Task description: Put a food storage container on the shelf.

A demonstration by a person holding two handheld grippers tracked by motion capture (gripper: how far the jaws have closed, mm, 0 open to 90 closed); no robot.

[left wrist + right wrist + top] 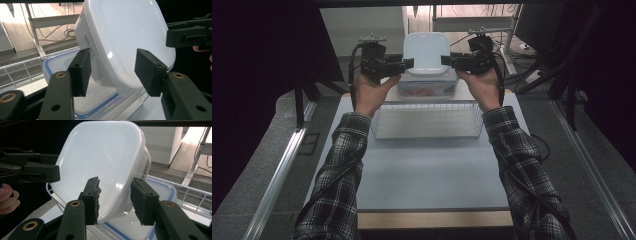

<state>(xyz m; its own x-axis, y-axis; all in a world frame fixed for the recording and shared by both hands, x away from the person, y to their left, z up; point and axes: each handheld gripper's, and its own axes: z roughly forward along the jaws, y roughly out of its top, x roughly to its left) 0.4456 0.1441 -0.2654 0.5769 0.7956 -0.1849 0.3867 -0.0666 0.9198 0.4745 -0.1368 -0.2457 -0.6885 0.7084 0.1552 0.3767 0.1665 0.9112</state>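
From above, the left gripper (408, 63) and the right gripper (446, 61) are flanking a white plastic tub (427, 51), which is standing tilted on its side atop a lidded container (427, 88) behind a wire basket (427, 121) on the table (432, 175). Judging by the symmetric approach, both hands are steadying the tub from opposite edges, either setting it down or letting it go.

Along the left gripper's jaws, the tub (125, 37) is sitting between the two pads (81, 72), with a visible gap on each side; the jaws are standing partly open and gripping nothing. The tub is looking translucent white, rounded at the corners, with a printed label on its wall. A blue-sealed lid (60, 65) is lying beneath it.

Along the right gripper's jaws, the tub's rim (117, 212) is passing between the pads (93, 200); whether they are touching it is unclear, though the jaws are standing roughly half open, with no evident clamping.
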